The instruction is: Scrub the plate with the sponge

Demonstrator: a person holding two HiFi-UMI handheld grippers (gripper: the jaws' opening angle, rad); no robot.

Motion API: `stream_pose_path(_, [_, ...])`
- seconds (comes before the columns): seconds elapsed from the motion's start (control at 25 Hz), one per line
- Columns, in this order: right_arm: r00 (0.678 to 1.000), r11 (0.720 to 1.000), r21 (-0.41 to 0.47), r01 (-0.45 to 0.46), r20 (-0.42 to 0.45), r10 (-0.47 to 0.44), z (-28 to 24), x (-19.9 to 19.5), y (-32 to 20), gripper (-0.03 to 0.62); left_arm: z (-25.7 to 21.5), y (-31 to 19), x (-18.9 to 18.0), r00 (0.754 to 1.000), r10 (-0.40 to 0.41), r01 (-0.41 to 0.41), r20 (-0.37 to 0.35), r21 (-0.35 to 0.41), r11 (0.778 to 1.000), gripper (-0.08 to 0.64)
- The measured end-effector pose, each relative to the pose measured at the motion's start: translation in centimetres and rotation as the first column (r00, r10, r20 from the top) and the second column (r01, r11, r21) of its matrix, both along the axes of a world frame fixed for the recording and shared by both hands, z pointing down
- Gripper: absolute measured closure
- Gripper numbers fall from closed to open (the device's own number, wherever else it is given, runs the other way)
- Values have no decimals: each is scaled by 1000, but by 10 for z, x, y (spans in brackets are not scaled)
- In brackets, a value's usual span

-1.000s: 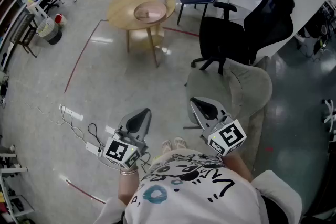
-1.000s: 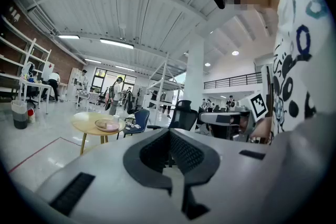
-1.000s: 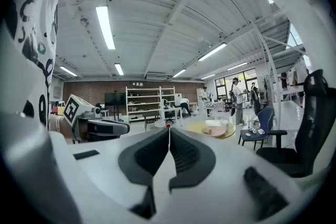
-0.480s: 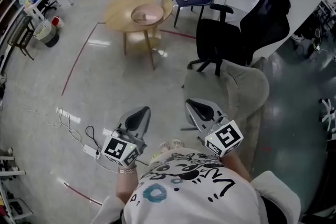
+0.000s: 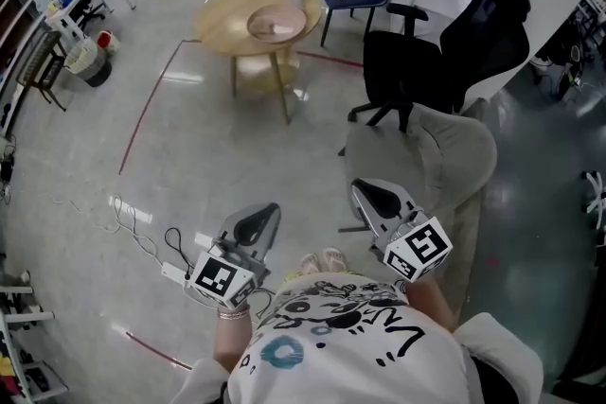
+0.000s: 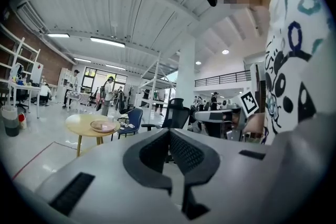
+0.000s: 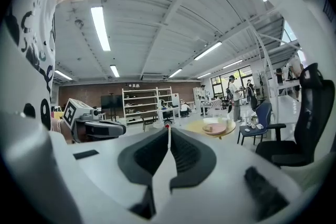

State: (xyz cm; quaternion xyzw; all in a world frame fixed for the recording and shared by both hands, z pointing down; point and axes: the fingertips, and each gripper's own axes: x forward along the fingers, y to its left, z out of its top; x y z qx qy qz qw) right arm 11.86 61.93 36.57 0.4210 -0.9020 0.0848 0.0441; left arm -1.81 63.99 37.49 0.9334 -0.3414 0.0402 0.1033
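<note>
Our left gripper (image 5: 258, 224) shifted slightly; it and our right gripper (image 5: 379, 200) are clenched empty, the shallow pink round plate (image 5: 276, 21) lying far ahead of the fingers.

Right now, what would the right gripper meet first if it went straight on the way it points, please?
Nothing near: the right gripper points over the floor, just left of the table with the plate. Depth is unclear; it might clip the table's edge.
</note>
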Motion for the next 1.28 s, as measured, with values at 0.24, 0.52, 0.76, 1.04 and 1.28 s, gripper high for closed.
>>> stream_pose_path(0.24, [999, 999, 5, -40, -19, 41, 7, -10, 6, 561, 9, -5, -28, 1000, -4, 4, -8, -1, 1000, 545])
stream_pose_path(0.52, [999, 998, -30, -47, -28, 46, 18, -22, -6, 561, 18, -21, -42, 1000, -3, 2, -9, -22, 1000, 544])
stream_pose_path(0.76, [1000, 1000, -22, -10, -22, 10, 19, -25, -48, 561, 23, -56, -44, 999, -43, 42, -11, -32, 999, 545])
stream_pose_path(1.04, [1000, 1000, 0, 26, -12, -26, 13, -16, -119, 561, 14, -123, -31, 997, -71, 71, -4, -5, 997, 544])
stream_pose_path(1.28, [997, 997, 18, 78, -8, -78, 3, -6, -178, 561, 5, -186, -11, 993, -110, 110, -35, 2, 994, 545])
